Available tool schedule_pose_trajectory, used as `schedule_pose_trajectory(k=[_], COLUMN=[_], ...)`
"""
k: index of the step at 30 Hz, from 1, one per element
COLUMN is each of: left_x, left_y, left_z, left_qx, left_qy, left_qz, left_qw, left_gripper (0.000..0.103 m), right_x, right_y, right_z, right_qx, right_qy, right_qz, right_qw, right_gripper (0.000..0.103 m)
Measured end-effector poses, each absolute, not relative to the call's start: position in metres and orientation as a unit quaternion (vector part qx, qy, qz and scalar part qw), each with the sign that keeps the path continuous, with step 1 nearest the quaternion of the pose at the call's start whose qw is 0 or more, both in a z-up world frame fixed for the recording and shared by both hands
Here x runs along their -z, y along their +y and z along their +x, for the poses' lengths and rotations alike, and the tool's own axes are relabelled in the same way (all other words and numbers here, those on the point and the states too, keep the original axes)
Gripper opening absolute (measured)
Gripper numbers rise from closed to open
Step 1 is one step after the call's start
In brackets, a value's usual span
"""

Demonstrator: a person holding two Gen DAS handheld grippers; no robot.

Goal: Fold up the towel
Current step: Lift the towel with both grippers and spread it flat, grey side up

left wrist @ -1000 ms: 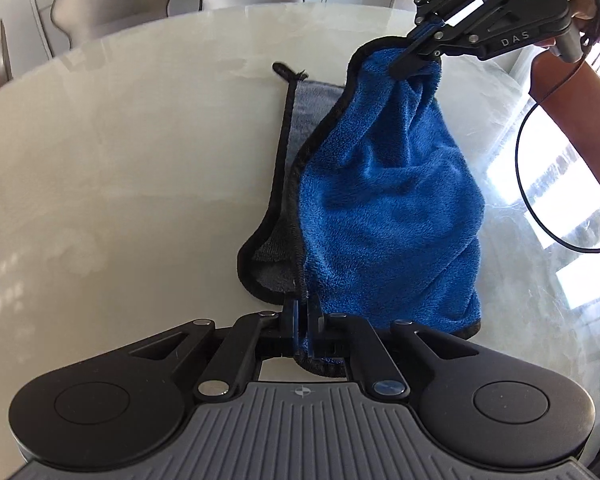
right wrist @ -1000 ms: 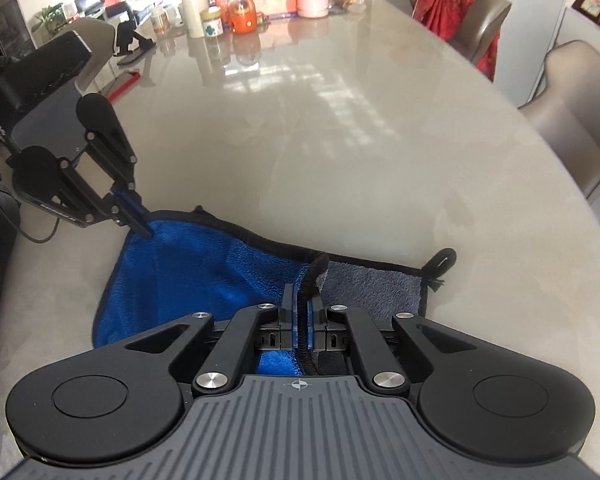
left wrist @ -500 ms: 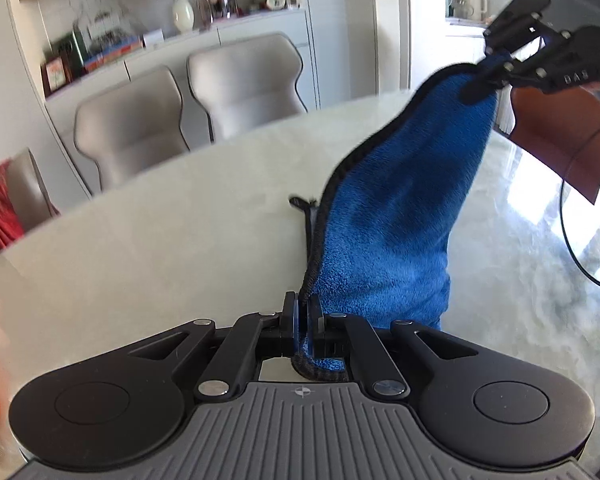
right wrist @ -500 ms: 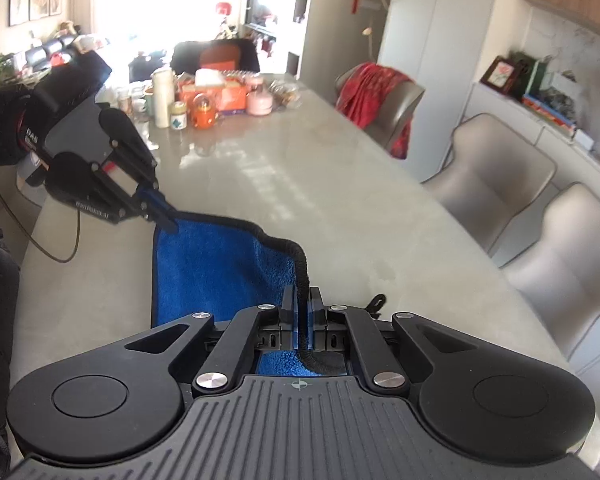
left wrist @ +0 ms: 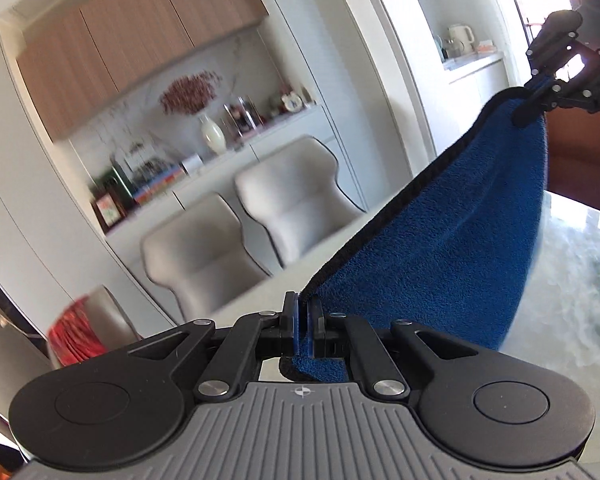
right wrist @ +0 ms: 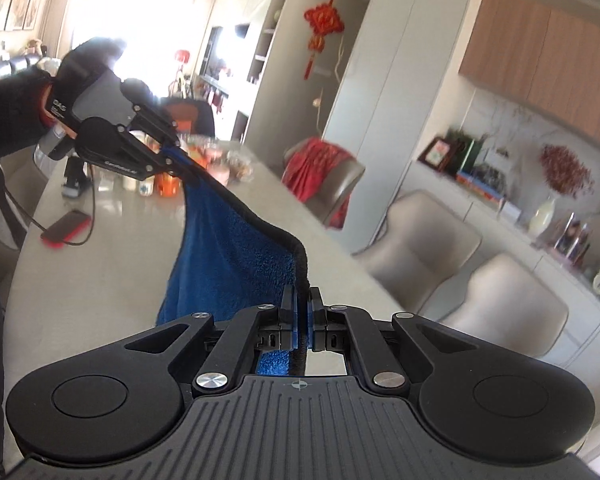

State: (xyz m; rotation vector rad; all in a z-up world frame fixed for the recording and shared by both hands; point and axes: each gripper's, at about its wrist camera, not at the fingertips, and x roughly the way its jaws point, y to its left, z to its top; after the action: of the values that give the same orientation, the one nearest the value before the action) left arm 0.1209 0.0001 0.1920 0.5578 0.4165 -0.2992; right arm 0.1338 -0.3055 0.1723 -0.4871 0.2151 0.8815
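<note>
Two black two-finger grippers carry one blue plush towel [left wrist: 440,240] with a black bound edge, each pinching a corner of it. In the left wrist view the left gripper [left wrist: 301,316] has its jaws pressed together on the towel's near corner, a small flap of blue cloth poking out behind the fingers. From there the black edge runs up and to the right to the right gripper [left wrist: 530,98], whose fingertips are clamped on the far corner near the upper right of that view. The right wrist view shows the same hold mirrored: the right gripper [right wrist: 301,312] is closed tight on the black hem, and the left gripper [right wrist: 180,160] grips the other corner at upper left. Between the two, the towel [right wrist: 236,256] hangs in one sagging sheet, lifted above the pale glossy stone table [right wrist: 100,272]; whether its lower edge touches the top cannot be told.

Farther out on the table lies one red and black phone [right wrist: 66,229] with a cable attached, and beyond it a blurred cluster of jars and cups. Two beige upholstered chairs [left wrist: 236,232] stand side by side along the table, and a third chair has one red cloth [right wrist: 320,164] draped over it. One white vase [left wrist: 212,136] of dried reddish flowers stands on the sideboard behind.
</note>
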Motion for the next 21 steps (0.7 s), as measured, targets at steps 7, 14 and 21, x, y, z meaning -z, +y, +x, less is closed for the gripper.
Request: schedule_pose_trajectory(k=[7,14,21], left_x=[-0.204,-0.203,-0.229], left_y=[-0.002,-0.006,-0.003], left_z=[0.154,0.213,0.226], left_qx=[0.140,0.130,0.117], left_qy=[0.189,0.183,0.126], left_qz=[0.282,0.298,0.306], left_qw=[0.930,0.928,0.936], left_gripper=[0.003,0.003,0.003], right_x=[-0.188,-0.179,-0.210], right_y=[-0.297,-0.288,-0.287], right_z=[0.155,0.207,0.235], right_qx=[-0.407,-0.382,-0.349], right_qy=[0.089,0.116,0.071], right_qz=[-0.220,-0.222,-0.237], right_qw=[0.882,0.890,0.904], right_gripper=[0.004,0.004,0.004])
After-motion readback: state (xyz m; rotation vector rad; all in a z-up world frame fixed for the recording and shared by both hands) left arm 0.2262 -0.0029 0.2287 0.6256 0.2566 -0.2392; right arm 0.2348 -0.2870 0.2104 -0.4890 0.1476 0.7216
